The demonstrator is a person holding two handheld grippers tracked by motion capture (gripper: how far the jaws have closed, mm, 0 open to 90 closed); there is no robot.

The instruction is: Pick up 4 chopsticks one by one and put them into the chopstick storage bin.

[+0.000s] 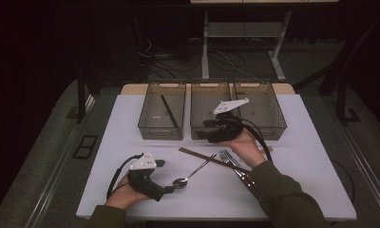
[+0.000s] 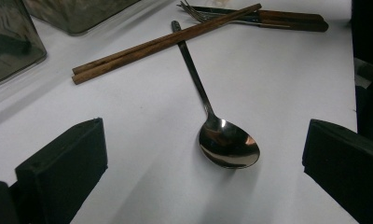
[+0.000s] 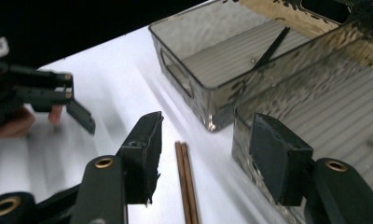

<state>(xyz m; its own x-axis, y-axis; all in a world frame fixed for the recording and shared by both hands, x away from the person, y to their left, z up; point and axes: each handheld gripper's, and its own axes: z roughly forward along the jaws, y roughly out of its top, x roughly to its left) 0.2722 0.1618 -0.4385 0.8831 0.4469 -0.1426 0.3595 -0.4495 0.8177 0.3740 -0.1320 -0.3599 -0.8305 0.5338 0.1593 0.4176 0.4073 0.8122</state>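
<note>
We see our left gripper [image 1: 171, 189] low on the white table [image 1: 131, 123], with its jaws spread wide and nothing between them. Just in front of it lies the metal spoon [image 2: 227, 144], bowl up, right at the jaw tips. Its thin handle runs away under a pair of brown wooden chopsticks [image 2: 161, 43]. A fork [image 2: 201, 13] with a dark wooden handle lies past them, and the far end of the chopsticks rests across its prongs. At the back stand three smoky plastic bins [image 1: 162, 130] in a row. The left bin [image 3: 187, 74] has one dark stick [image 1: 169, 111] in it. Our right gripper [image 3: 203, 161] is at the front wall of the middle bin [image 1: 200, 102], jaws partly open and empty. We can read no words or labels anywhere.
</note>
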